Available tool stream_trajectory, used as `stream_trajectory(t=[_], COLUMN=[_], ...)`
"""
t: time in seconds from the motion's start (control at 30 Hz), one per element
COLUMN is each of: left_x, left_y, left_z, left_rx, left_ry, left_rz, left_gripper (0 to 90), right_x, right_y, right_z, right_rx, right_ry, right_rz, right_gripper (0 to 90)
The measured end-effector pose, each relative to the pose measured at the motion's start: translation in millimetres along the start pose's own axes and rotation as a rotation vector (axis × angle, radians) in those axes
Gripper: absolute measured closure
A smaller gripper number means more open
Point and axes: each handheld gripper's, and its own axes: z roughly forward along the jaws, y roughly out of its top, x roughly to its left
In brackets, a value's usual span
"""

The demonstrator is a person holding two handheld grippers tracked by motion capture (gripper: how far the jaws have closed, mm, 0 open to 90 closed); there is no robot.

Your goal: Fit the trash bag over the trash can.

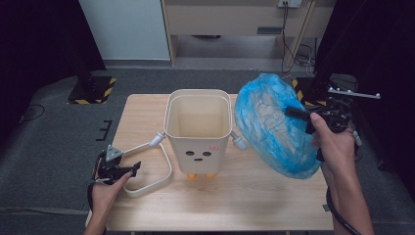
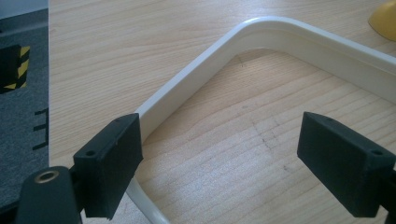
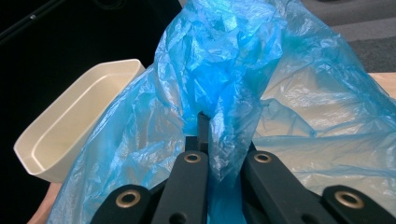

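Observation:
A cream bin (image 1: pixel 198 128) with a drawn face stands upright in the middle of the wooden table (image 1: pixel 244 196), and its rim shows in the right gripper view (image 3: pixel 77 119). Its white handle (image 1: pixel 154 178) lies folded down on the table toward the near left. A blue plastic bag (image 1: pixel 274 125) hangs puffed up to the right of the bin. My right gripper (image 1: pixel 296 112) is shut on the bag's film (image 3: pixel 224 93), bunched between its jaws. My left gripper (image 1: pixel 128 169) is open at the handle's bend (image 2: pixel 187 86), one jaw over the handle and the other inside the loop.
Grey carpet surrounds the table. A base plate with yellow-black stripes (image 1: pixel 93 89) sits on the floor at the far left, and another (image 1: pixel 302 90) at the far right behind the bag. A cabinet with cables (image 1: pixel 288 34) stands at the back.

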Motion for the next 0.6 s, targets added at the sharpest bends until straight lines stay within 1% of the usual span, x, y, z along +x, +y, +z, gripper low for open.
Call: stream_trajectory(t=[0.17,0.23,0.47,0.53,0.6], left_x=[-0.5,-0.7,-1.9,-2.1,-1.8], left_y=[0.1,0.1,0.6,0.8,0.7], left_z=[0.2,0.3,1.1,1.0,1.3], left_rx=[0.002,0.002,0.004,0.004,0.003], left_ry=[0.000,0.000,-0.001,0.000,0.000], left_rz=[0.002,0.002,0.006,0.008,0.005], left_gripper=[13.3,13.3,13.3,13.4,13.4], right_x=[6.7,9.7,18.0,20.3,22.7], right_y=[3.8,5.1,9.4,10.9,12.5], right_z=[0.9,1.6,3.3,3.6,3.4], right_rx=[-0.005,-0.008,-0.010,-0.012,-0.013], right_ry=[0.018,0.030,0.049,0.065,0.064], right_rz=[-0.013,-0.012,-0.020,-0.020,-0.023], right_gripper=[89.5,89.6,89.5,89.5,89.6])
